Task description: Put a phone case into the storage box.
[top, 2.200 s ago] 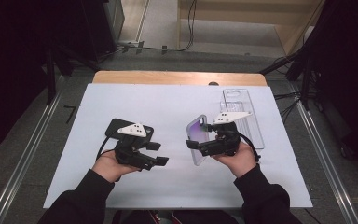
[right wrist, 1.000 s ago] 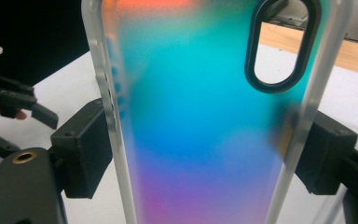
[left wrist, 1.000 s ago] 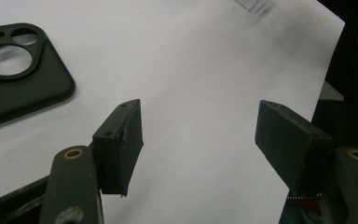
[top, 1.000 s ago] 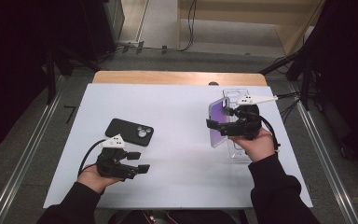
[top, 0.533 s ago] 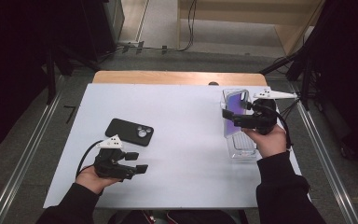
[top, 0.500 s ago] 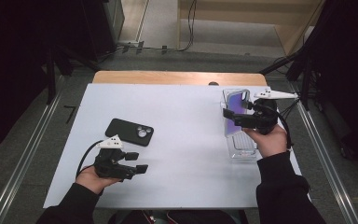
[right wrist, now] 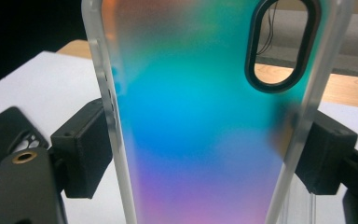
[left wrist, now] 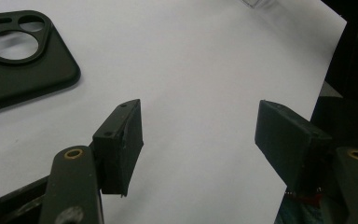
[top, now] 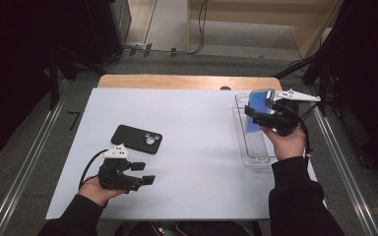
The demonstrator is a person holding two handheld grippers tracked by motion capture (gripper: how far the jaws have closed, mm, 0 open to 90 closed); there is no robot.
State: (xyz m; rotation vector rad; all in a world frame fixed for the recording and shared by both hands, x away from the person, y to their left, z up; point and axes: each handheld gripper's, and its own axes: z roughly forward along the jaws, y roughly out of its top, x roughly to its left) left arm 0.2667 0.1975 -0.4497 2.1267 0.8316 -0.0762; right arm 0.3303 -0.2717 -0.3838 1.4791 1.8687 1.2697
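High view: the right tool [top: 262, 117] is held up over the far end of a clear plastic tray [top: 256, 158] that stands at the right side of the white table [top: 197, 147], and it grips an iridescent phone case [top: 259, 109] whose blue-to-purple back faces the camera. The case stands roughly upright, its upper end above the tray's far rim. In the right gripper view the case [right wrist: 205, 121] stands between the two black jaws, and the pads [right wrist: 86, 147] press on its frosted long edges from either side, so the right tool [right wrist: 205, 158] is clamped across the width of the case; the oval camera opening sits at the upper right of that view. The left tool [top: 142, 173] lies low over the near left part of the table in the person's left hand [top: 96, 189], its jaws pointing to the right. In the left gripper view its jaws stand well apart with only bare table between them, so the left tool [left wrist: 200, 140] holds nothing. A black phone case [top: 137, 138] lies flat on the table just beyond the left tool, back side up with its round camera cut-outs showing, apart from the jaws; the same black case [left wrist: 18, 56] appears at the upper left of the left gripper view.
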